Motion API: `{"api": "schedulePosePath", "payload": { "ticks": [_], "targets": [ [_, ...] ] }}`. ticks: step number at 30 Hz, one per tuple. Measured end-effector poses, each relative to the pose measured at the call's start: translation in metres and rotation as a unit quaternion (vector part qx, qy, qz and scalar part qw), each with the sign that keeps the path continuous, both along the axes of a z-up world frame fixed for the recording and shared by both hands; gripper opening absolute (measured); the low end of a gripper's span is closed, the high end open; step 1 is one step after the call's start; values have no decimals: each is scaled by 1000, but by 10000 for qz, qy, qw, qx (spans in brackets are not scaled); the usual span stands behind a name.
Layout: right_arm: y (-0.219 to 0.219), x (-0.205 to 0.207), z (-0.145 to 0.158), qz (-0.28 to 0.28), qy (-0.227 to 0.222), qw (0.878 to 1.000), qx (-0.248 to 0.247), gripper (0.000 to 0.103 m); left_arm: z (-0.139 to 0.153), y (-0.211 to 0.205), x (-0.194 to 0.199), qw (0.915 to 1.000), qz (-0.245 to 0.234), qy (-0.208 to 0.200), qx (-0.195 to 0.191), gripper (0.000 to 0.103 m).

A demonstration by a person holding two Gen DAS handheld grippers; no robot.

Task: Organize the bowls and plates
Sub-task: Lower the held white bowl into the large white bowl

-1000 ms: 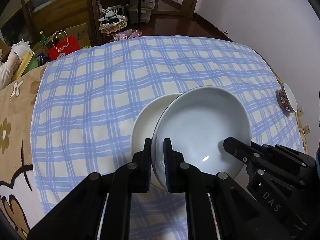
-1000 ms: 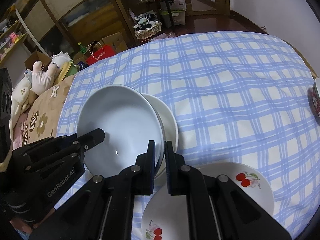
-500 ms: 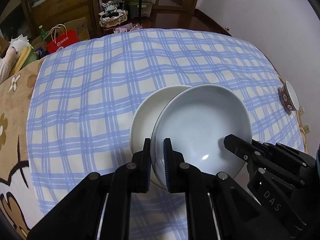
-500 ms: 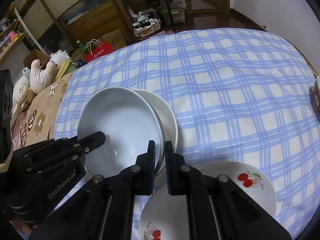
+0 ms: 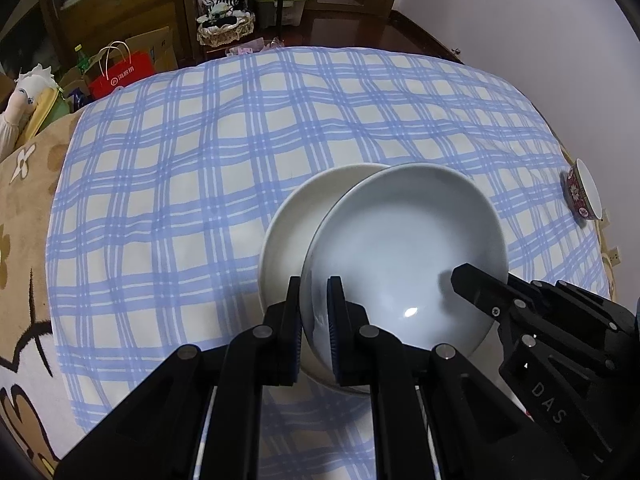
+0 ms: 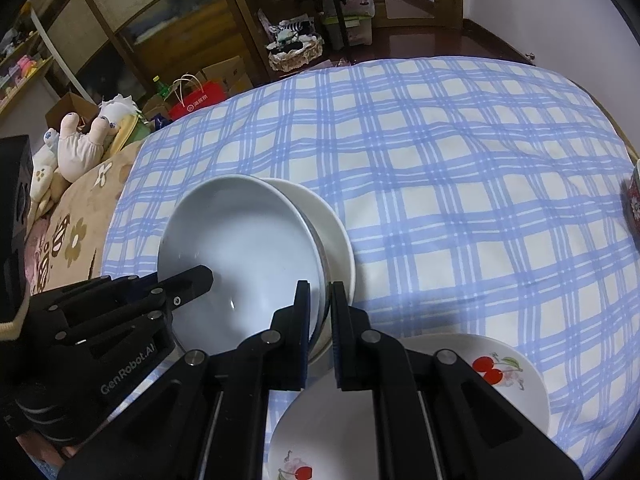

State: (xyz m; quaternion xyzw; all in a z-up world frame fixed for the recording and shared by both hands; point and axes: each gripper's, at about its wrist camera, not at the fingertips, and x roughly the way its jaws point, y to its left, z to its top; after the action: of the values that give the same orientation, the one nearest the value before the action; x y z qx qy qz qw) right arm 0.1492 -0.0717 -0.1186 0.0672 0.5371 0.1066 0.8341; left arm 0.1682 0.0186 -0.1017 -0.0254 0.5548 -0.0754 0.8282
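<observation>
Bowls of plain glossy white sit between both tools: the pale blue-white bowl (image 5: 404, 248) is deep and smooth, with one small glint low in its hollow, and it lies tilted, overlapping a creamier white bowl (image 5: 296, 220) that peeks out on its far side. The left tool (image 5: 313, 316) has its fingers narrowed onto the near rim of the blue-white bowl, one pad outside the wall and one inside. The right tool (image 6: 320, 316) is likewise closed to a thin gap on the opposite rim of that same bowl (image 6: 240, 256), with the white bowl (image 6: 332, 240) just beyond its fingertips to the right. Each tool shows in the other's view, reaching into the bowl from the side. Below the right tool, close under its fingers, lies a flat white plate (image 6: 516, 384) printed with red cherries. Everything rests on a surface covered by a blue-and-white checked cloth (image 5: 200, 168). Far off to the left tool's right, at the cloth's edge, stands a small bowl with a red patterned outside (image 5: 580, 194).
</observation>
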Motion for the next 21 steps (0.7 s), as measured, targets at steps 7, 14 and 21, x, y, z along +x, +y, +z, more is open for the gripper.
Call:
{"api": "schedulePosePath", "payload": {
  "ticks": [7,14,21],
  "targets": [
    [3,1,-2,3,50,10000,-35,11,-1,1,1,10000,11,31,-52,10],
    [4,0,-5,83,36,9998,-194,11,-1,1,3,10000,-4,33,-66,10],
    [-3,1,-6,17,160,9998,119,12,-2,0,5,10000,-45,51,-40,11]
  ]
}}
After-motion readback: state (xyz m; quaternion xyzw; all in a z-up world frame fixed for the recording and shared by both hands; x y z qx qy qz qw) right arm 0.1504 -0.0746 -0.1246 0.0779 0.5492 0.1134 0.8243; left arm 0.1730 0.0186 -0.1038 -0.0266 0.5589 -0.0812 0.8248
